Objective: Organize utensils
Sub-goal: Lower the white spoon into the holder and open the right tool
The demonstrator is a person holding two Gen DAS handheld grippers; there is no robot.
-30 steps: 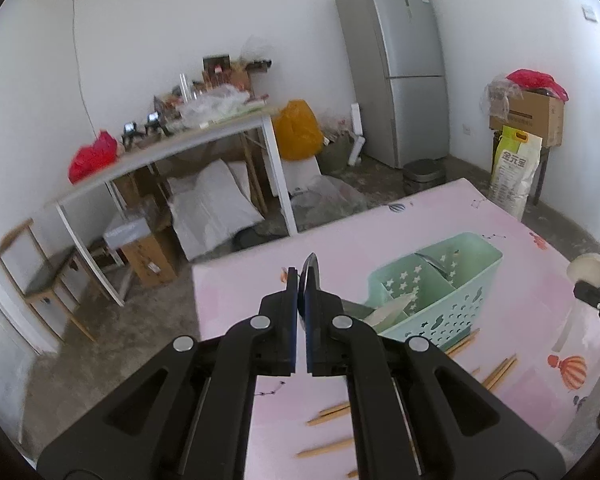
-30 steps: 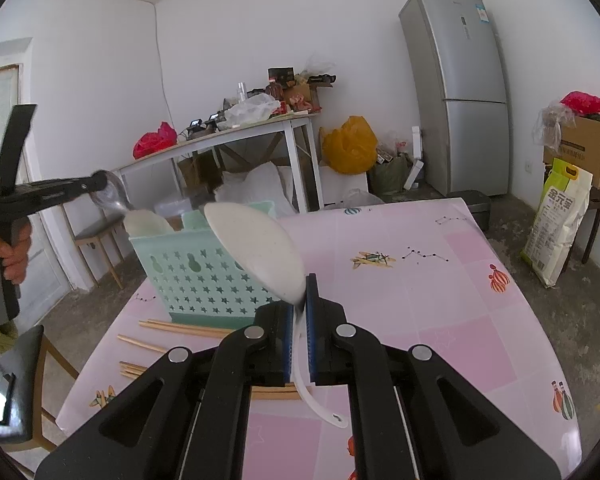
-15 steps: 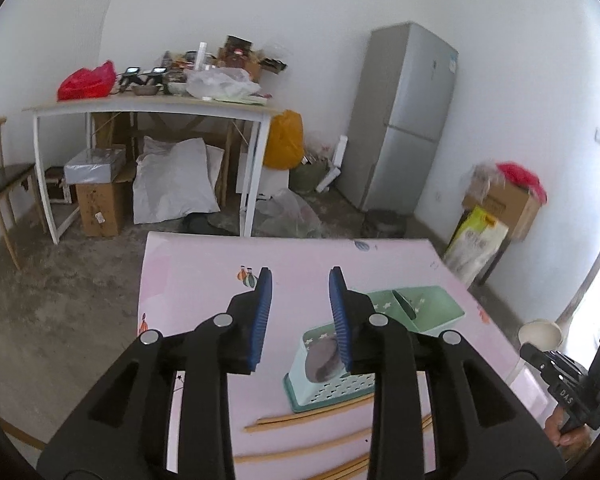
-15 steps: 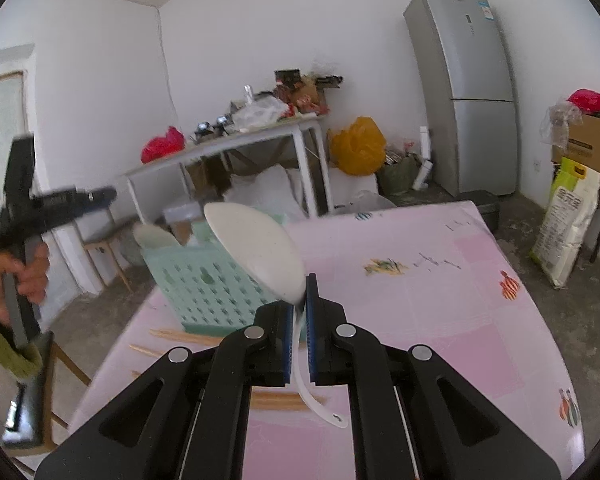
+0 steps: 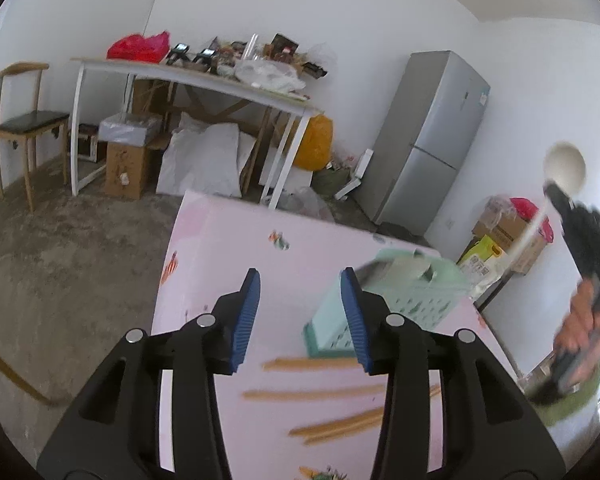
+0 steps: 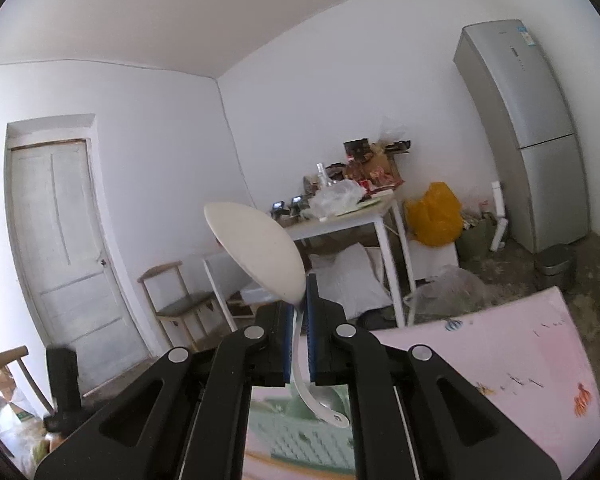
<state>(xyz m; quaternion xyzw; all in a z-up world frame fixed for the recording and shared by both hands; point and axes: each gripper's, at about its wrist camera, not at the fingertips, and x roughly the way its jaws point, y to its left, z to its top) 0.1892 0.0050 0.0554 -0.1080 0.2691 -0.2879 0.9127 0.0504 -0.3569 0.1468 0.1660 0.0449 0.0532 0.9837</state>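
Sitting at two o'clock beyond the opening, empty left gripper (image 5: 300, 314), the green basket (image 5: 404, 300) looks blurred; the right gripper (image 6: 299, 320) clamps a white spoon (image 6: 256, 248).

No lettering can be read in either view. The tall silver two-door refrigerator (image 6: 532, 128) carries a small blue-and-white sticker at the top right corner of its upper door and a short dark row of marks beside it, all too small to make out. The yellow printed sack (image 5: 480, 258) beyond the far right edge of the pink patterned table (image 5: 236, 248) bears print that is blurred past reading. The brown cardboard box (image 5: 512, 232) behind it shows dark markings, equally illegible.
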